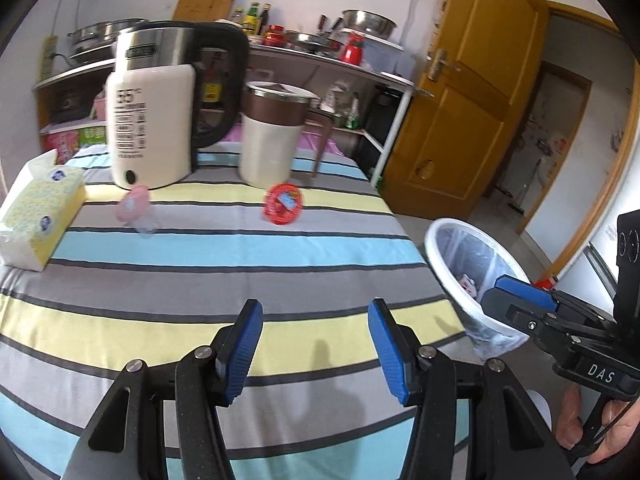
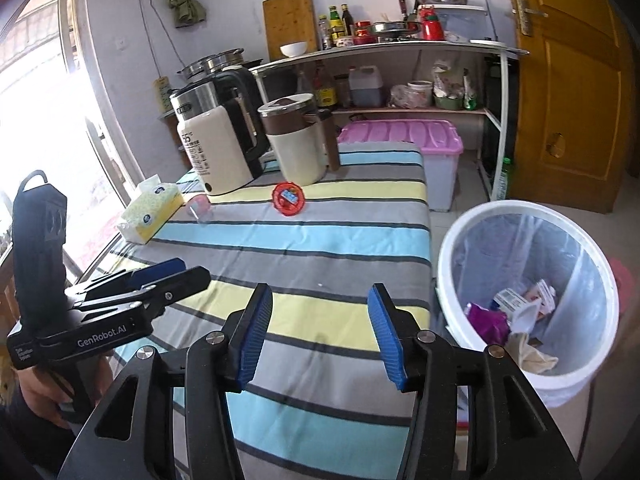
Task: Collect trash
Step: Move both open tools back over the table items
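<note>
A red round wrapper (image 1: 282, 203) lies on the striped tablecloth (image 1: 240, 264) in front of the mug; it also shows in the right wrist view (image 2: 289, 199). A pink and clear plastic piece (image 1: 136, 210) lies in front of the kettle, also seen from the right wrist (image 2: 199, 205). A white trash bin (image 2: 528, 300) with a clear liner stands on the floor right of the table and holds several scraps. My left gripper (image 1: 315, 344) is open and empty over the near table. My right gripper (image 2: 320, 336) is open and empty near the table's right edge.
A cream and steel kettle (image 1: 154, 108) and a cream mug with a brown band (image 1: 272, 136) stand at the table's far side. A tissue pack (image 1: 38, 216) lies at the left. A pink-lidded bin (image 2: 404, 140), shelves (image 2: 400, 80) and a wooden door (image 2: 572, 88) are behind.
</note>
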The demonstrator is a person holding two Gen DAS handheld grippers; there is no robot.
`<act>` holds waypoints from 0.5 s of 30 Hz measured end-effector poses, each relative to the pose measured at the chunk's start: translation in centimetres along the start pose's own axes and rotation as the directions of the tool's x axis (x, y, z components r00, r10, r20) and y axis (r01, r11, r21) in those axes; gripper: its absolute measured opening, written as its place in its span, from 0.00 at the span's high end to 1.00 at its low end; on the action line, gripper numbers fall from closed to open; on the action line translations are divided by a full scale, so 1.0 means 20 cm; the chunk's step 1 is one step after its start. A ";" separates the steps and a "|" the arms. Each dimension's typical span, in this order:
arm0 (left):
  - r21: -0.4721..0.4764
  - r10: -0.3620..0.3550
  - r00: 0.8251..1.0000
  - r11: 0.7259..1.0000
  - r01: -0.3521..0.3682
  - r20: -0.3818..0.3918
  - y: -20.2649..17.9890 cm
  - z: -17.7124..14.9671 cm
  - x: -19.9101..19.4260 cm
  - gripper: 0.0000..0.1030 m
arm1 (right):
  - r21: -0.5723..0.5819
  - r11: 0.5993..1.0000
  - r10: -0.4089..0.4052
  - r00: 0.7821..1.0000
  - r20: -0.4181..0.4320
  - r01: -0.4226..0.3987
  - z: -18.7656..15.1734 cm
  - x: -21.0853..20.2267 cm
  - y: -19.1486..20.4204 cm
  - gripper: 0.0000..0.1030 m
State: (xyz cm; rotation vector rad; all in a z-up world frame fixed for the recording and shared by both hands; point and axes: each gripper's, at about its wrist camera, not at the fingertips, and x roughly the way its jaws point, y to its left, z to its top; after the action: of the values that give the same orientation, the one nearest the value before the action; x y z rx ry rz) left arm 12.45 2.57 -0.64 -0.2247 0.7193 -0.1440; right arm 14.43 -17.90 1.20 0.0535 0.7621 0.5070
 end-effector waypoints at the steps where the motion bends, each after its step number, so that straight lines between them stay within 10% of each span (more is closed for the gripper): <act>1: -0.008 0.010 1.000 1.000 -0.010 0.005 0.03 0.00 -0.01 0.47 | -0.003 1.000 0.003 1.000 -0.002 -0.003 0.01 0.01 0.01 0.51; 15: -0.069 0.132 0.991 0.989 -0.130 0.017 0.35 0.10 0.01 0.47 | -0.044 0.998 0.044 0.998 -0.042 -0.046 0.14 0.25 0.14 0.44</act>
State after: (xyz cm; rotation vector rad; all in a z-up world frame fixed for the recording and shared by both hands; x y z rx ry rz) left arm 14.22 9.55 -1.09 -0.2425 0.7158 0.0080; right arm 18.27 -12.63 0.66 0.0185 0.7910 0.5691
